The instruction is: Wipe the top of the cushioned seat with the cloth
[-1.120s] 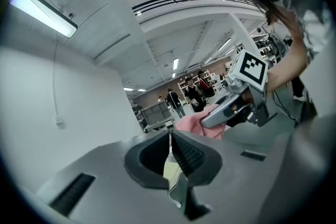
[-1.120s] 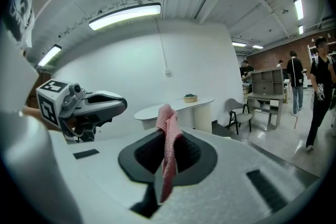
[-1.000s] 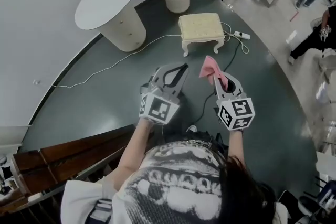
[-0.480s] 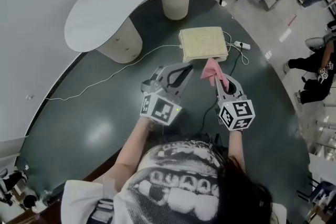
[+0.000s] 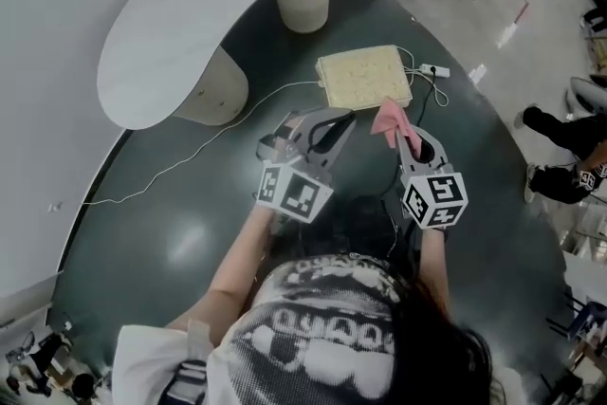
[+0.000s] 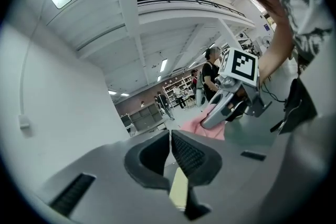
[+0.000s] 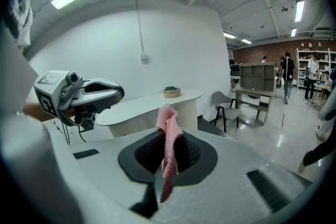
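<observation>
I have stepped closer, so the cushioned seat (image 5: 363,76) now lies just beyond my right gripper (image 5: 402,134), which pinches the pink cloth (image 5: 386,119), my left gripper (image 5: 343,118) pressed together and empty, wiping not yet begun.

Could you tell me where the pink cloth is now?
In the head view, the pink cloth is pinched in the right tool, by the near-right corner of the cushioned seat.

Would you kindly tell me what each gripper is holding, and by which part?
The right gripper pinches the pink cloth around the middle of its bunched length, ends showing above and below the jaws. The left gripper is shut on nothing.
</observation>
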`<state>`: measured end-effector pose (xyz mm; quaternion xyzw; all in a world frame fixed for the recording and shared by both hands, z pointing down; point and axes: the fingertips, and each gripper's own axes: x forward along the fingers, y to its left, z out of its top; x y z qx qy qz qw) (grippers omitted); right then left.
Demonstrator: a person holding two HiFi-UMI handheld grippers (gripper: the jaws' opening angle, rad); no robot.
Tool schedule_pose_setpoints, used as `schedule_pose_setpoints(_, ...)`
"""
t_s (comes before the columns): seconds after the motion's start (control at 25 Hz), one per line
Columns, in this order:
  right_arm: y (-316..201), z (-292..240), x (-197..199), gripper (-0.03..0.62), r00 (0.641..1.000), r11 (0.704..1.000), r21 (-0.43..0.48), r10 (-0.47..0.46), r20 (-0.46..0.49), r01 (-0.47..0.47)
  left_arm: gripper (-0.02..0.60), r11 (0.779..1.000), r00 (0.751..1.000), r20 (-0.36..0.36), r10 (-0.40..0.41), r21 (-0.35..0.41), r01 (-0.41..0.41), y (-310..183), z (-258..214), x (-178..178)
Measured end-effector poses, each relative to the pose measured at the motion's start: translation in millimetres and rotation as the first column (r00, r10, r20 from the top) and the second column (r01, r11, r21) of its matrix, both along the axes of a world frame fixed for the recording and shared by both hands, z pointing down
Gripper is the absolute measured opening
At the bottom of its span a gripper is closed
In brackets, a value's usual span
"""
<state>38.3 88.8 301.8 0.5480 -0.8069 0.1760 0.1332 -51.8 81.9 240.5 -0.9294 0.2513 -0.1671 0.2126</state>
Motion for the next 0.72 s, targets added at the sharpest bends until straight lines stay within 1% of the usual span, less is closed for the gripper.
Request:
schedule_pose_setpoints(0.16,-17,14,22,0.011,1.0,0.999,-0.037,0.019,0.0,-0.019,0.012,1.0,1.0,0.003,0.013,-0.025,-0.013,-20,11,15)
schedule_pose_setpoints(0.36,-57,34,46,0.011,1.0,0.998,-0.067,-0.009,-0.001,0.009,0.012,0.999,1.0,0.02,-0.011,-0.042,0.012,-52,25,34)
schedule_pose_setpoints(0.56,-118,58,65,0.011,0.996,0.992,-0.088,-0.091,-0.008,0.09,0.012,0.997,0.997,0.05,-0.061,-0.04,0.063,-98,38,52)
schedule_pose_setpoints(0.72,-171,86,72,0.011,0.984,0.977,-0.12,-0.18,-0.019,0.176,0.012,0.991,0.991,0.056,-0.121,-0.051,0.124,-140,49,61)
